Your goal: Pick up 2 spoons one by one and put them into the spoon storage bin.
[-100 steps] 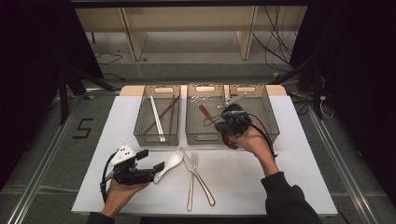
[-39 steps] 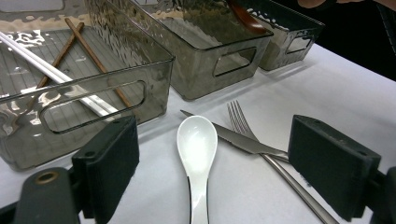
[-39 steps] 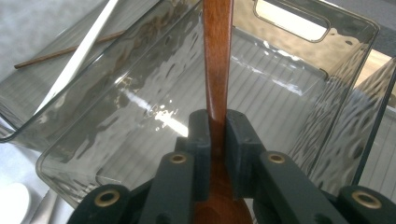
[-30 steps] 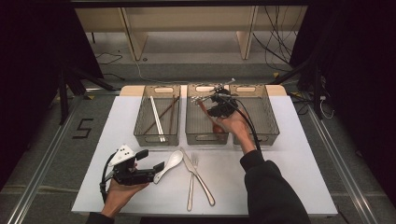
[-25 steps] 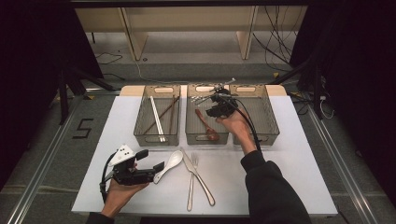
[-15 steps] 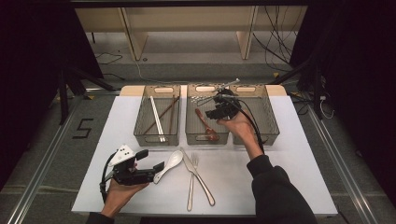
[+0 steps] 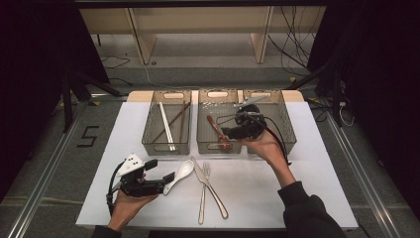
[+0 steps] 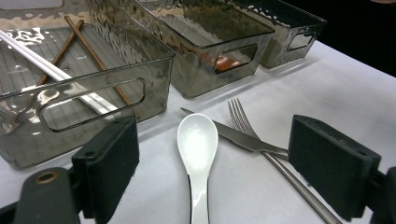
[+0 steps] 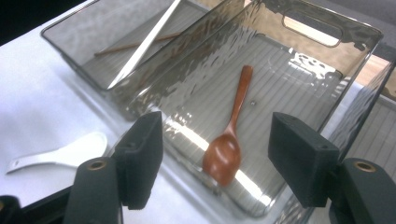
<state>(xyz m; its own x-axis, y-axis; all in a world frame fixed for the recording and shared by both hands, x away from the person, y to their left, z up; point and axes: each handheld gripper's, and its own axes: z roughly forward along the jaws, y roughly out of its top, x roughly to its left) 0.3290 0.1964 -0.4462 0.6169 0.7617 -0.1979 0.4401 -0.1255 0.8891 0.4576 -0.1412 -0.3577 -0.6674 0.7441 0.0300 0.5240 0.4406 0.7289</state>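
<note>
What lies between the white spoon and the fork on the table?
A table knife lies between the white spoon and the fork, its blade crossing the fork's neck. The high view and the left gripper view both show it.

Bright counter, dark room around it.

You get strong overhead light on the white counter (image 7: 148, 208), while the edges from 9 to 3 o'clock fall nearly black. Your left gripper view shows glare rippling on the clear bins' (image 8: 140, 51) walls and a soft sheen on the white spoon (image 8: 197, 140); the black jaws at 6 o'clock sit slightly soft. Your right gripper view has a bright streak beside the wooden spoon (image 9: 224, 151), and the bin rim at 1 o'clock blurs.
</note>
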